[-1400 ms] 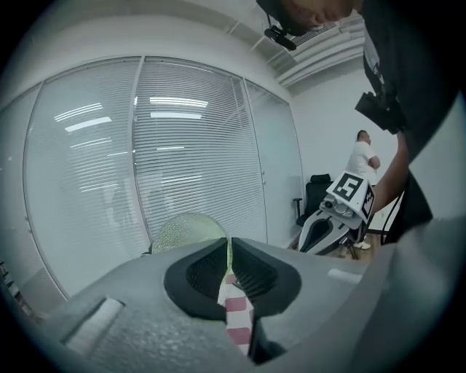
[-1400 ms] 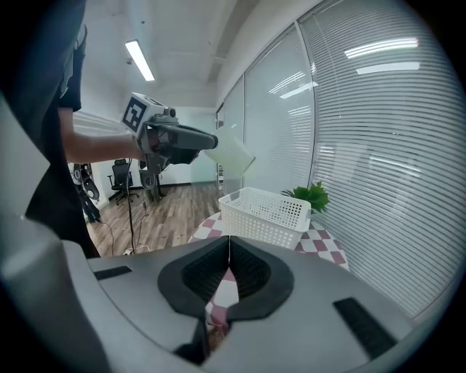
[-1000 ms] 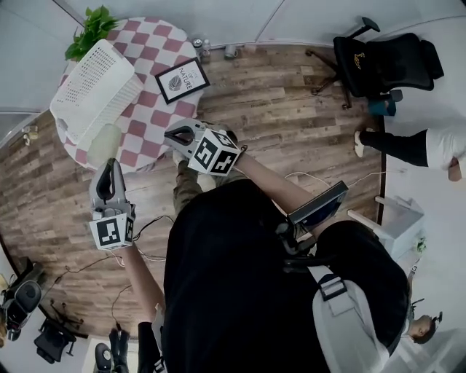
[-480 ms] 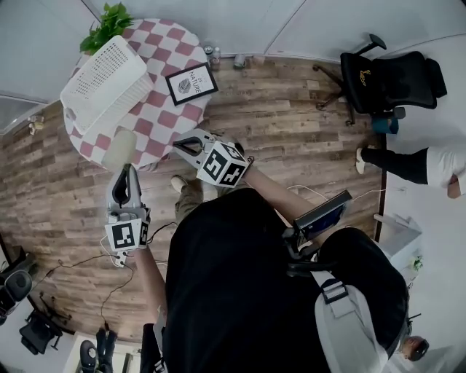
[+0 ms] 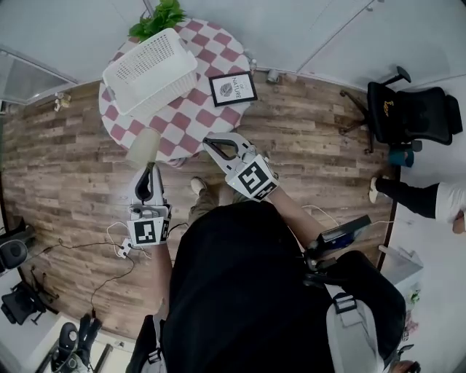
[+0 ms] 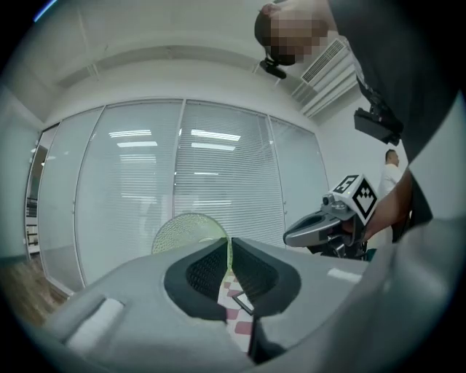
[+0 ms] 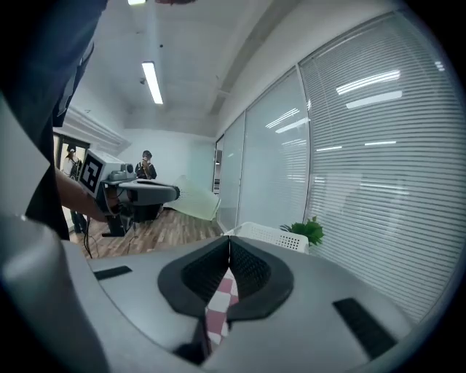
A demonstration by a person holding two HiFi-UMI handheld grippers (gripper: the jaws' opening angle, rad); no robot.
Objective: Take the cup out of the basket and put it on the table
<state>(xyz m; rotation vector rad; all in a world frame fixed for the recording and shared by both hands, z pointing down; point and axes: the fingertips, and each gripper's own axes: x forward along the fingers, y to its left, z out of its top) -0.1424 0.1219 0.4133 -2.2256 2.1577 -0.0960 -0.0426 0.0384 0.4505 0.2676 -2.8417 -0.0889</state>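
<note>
My left gripper [image 5: 148,167] is shut on the thin rim of a pale green cup [image 5: 144,144]. It holds the cup out at the near left edge of the round checkered table [image 5: 182,116]. In the left gripper view the cup [image 6: 186,232] stands up just past the closed jaws of my left gripper [image 6: 228,251]. The white basket [image 5: 149,69] sits on the far left of the table, apart from the cup. My right gripper [image 5: 216,143] hovers by the table's near edge, shut and empty. In the right gripper view, that right gripper [image 7: 228,251] points at the basket [image 7: 266,234].
A framed picture [image 5: 233,89] stands on the table's right side and a potted plant [image 5: 160,16] at its far edge. The floor is wood planks [image 5: 65,182] with cables [image 5: 109,244] near my left. An office chair [image 5: 408,113] is at the right.
The head view has swung, so the table and basket now lie further right in the frame. The cup stays in my left gripper at the table's edge. My right gripper stays shut.
</note>
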